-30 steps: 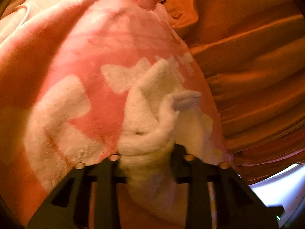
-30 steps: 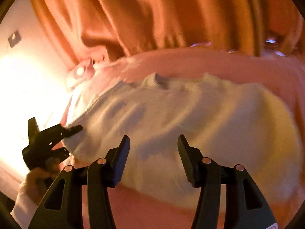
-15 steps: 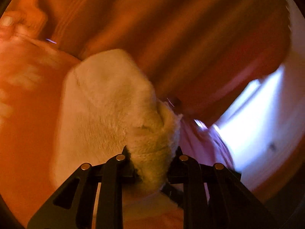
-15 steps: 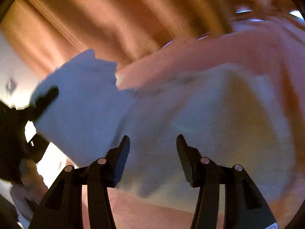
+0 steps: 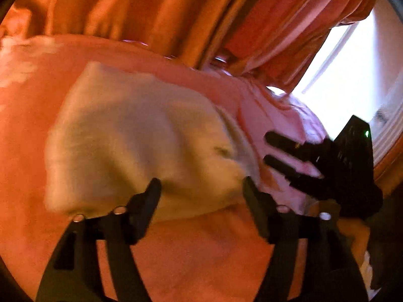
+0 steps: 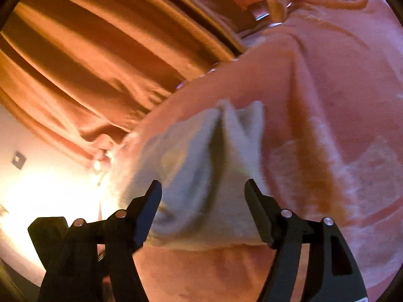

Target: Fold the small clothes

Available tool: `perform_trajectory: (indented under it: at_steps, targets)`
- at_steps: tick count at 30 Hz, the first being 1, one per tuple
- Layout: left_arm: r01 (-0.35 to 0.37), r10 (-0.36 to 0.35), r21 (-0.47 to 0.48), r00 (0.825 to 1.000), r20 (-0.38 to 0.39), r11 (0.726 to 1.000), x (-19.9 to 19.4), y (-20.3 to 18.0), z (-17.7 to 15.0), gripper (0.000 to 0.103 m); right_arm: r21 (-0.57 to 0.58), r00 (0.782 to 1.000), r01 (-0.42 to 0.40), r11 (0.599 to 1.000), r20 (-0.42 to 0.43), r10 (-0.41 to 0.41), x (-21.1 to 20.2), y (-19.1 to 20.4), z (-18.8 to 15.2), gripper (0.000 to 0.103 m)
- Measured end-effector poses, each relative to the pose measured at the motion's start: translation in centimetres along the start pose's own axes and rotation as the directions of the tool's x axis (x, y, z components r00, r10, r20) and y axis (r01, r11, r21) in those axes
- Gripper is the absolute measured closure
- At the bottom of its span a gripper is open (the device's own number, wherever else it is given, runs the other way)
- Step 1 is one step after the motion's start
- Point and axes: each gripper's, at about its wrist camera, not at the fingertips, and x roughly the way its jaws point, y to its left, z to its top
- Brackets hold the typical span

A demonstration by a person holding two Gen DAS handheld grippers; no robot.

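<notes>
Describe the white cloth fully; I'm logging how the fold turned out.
The white cloth looks like soft, fuzzy fabric, cream in this light. It lies on the pink blanket, doubled over and lumpy, with two raised flaps meeting at a crease. Neither open gripper holds it; motion blur hides finer detail.

From my remote station: a fuzzy, matt cream knit garment (image 5: pixel 141 136) lies on plush pink fleece bedding (image 5: pixel 201 251); smooth satiny orange curtains (image 6: pixel 88 63) hang behind.
</notes>
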Motion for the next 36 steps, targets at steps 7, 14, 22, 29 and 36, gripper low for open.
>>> perform_trajectory:
  at_steps: [7,14,22,29,36]
  targets:
    - [-0.127,0.131,-0.123,0.991,0.022,0.984,-2.1,4.6,-0.7,0.03,0.035,0.989,-0.011,0.999,-0.145,0.015,4.9,1.2,-1.3,0.026]
    - [-0.223,0.221,-0.214,0.975,-0.034,0.951,-1.6,7.9,-1.0,0.03,-0.005,0.982,-0.059,0.998,-0.177,0.057,7.7,3.7,-1.2,0.08]
    - [-0.217,0.212,-0.187,0.976,-0.048,0.958,-0.8,7.4,-1.1,0.025,-0.18,1.0,0.025,0.983,0.009,-0.024,1.7,5.8,0.6,0.083]
    - [-0.233,0.22,-0.194,0.972,-0.087,0.953,0.0,7.1,-1.6,0.025,-0.155,0.985,0.154,0.976,-0.057,-0.165,4.0,3.4,0.0,0.081]
    - [-0.265,0.251,-0.174,0.963,-0.101,0.948,-0.4,6.9,-1.6,0.024,-0.146,0.94,0.273,0.951,-0.167,-0.296,6.9,1.5,-0.6,0.076]
